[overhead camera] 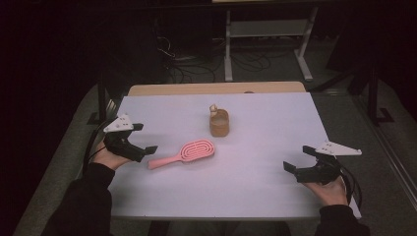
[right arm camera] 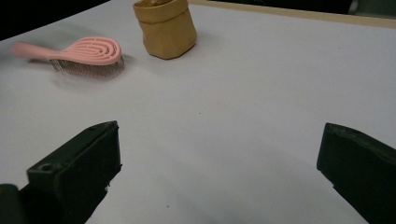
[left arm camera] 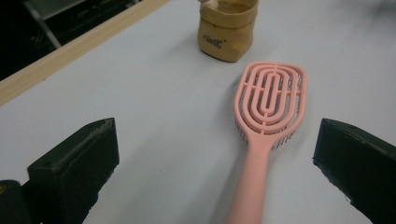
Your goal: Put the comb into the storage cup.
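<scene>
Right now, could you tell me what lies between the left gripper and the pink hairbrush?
Nothing: in the high view, only bare white tabletop separates the open left gripper from the hairbrush handle.

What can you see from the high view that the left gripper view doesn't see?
High view: the person's two hands, left gripper and right gripper, both open, and the floor with cables behind the table.

Left gripper view: the small dark lettering on the tan paper bag and the bristles under the pink plastic hairbrush.

Both: hairbrush, bag and the white table.
</scene>
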A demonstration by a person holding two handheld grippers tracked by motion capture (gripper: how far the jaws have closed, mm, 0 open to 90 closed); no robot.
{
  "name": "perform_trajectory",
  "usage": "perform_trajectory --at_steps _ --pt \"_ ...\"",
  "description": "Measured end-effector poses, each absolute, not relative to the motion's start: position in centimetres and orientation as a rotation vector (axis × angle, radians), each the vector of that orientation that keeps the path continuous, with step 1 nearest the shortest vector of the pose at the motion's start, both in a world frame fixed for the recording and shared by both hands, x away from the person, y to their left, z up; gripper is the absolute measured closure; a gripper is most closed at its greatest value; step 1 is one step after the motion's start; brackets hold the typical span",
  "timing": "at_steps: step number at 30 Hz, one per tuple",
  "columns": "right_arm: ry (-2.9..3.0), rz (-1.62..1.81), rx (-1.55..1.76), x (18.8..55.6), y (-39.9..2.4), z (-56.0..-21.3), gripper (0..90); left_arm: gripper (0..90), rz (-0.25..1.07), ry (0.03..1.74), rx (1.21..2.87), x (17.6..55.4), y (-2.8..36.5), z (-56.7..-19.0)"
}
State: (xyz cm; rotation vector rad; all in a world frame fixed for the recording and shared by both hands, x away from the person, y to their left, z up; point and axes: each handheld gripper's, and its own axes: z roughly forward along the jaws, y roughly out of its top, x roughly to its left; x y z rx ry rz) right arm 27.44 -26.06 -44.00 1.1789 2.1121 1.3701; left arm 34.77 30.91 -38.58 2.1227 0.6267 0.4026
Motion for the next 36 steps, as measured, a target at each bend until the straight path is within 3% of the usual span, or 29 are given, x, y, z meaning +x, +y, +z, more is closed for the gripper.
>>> perform_trajectory --at_steps 36 --pt "2.122 1.368 1.174 27.4 -26.1 -44.0 0.0 0.0 0.269 0.543 2.323 36.8 27.2 -40.8"
